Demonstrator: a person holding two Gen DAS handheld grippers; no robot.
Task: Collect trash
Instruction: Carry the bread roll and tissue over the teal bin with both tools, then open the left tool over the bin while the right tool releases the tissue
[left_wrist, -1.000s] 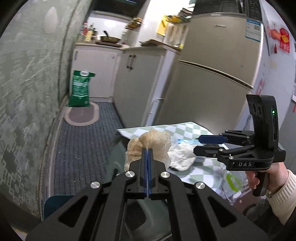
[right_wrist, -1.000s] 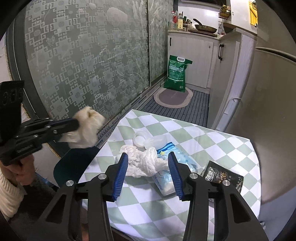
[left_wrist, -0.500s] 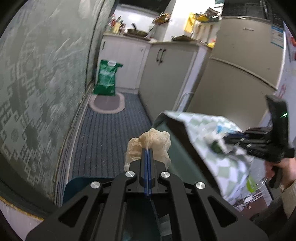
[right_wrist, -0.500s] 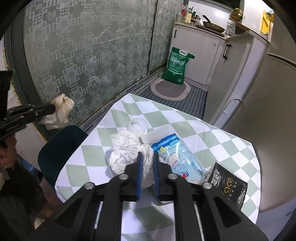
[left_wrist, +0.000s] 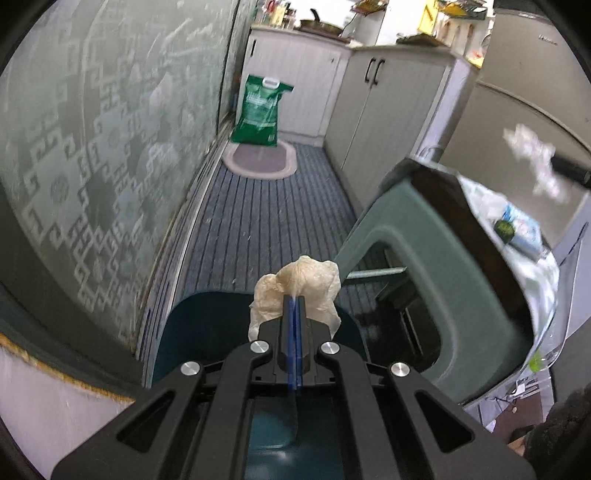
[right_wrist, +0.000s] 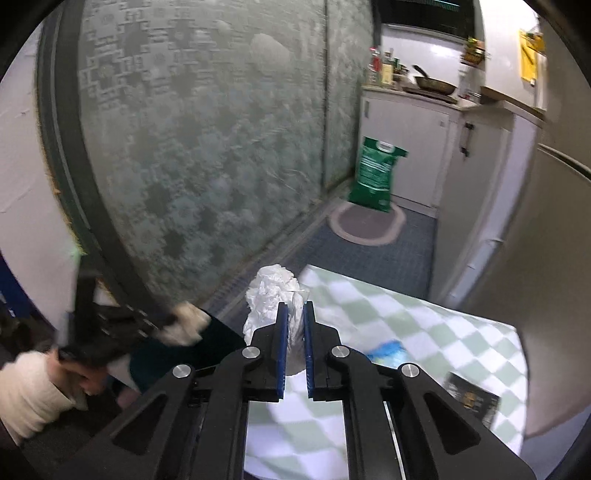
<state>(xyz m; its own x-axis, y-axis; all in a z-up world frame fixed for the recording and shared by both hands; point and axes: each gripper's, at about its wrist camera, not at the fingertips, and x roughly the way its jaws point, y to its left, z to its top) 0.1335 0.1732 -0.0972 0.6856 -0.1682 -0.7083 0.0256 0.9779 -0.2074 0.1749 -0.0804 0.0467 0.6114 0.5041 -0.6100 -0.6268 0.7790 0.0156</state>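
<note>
Left wrist: left tongs (left_wrist: 294, 306) pinching beige wad (left_wrist: 297, 282) above teal bin rim (left_wrist: 207, 300)

I'm seeing the left gripper (left_wrist: 293, 302): matte black linkage arms, four silver screw heads, blue finger pads (left_wrist: 294, 332). I'm seeing the right gripper (right_wrist: 294, 314) matching it, blue pads (right_wrist: 282, 332) too. My left hand (right_wrist: 79, 378) is showing bare skin and a cream knit sleeve (right_wrist: 29, 395).

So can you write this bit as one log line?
left gripper: shut on crumpled beige tissue | right gripper: shut on crumpled white tissue | above checkered tablecloth
</note>
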